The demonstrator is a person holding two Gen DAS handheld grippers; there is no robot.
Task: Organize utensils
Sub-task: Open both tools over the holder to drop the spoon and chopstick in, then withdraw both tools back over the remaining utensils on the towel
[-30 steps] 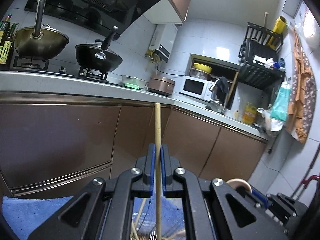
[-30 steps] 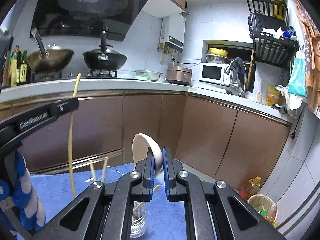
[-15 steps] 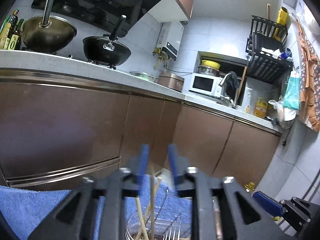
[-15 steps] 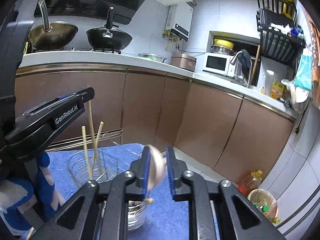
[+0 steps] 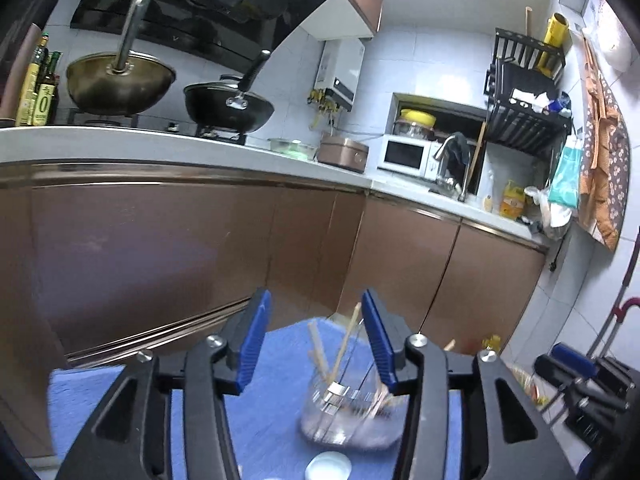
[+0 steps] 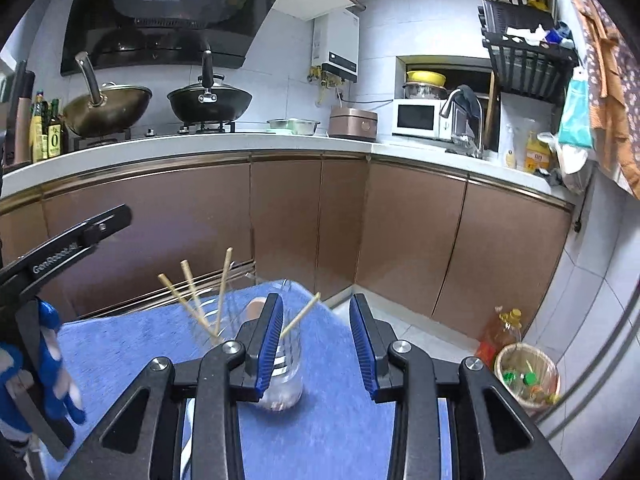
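A clear glass jar stands on a blue cloth and holds wooden chopsticks. My left gripper is open and empty above and just behind it. In the right wrist view a glass jar holds a wooden spoon and one chopstick; a wire holder behind it holds three chopsticks. My right gripper is open and empty above the jar. The left gripper's finger shows at the left.
A white lid lies on the cloth near the jar. Brown cabinets and a counter with woks stand behind. A bin and an oil bottle sit on the floor at right.
Both grippers opened. The left let go of a chopstick, now standing in the holder. The right let go of the wooden spoon, now in the jar. Both pulled back slightly.
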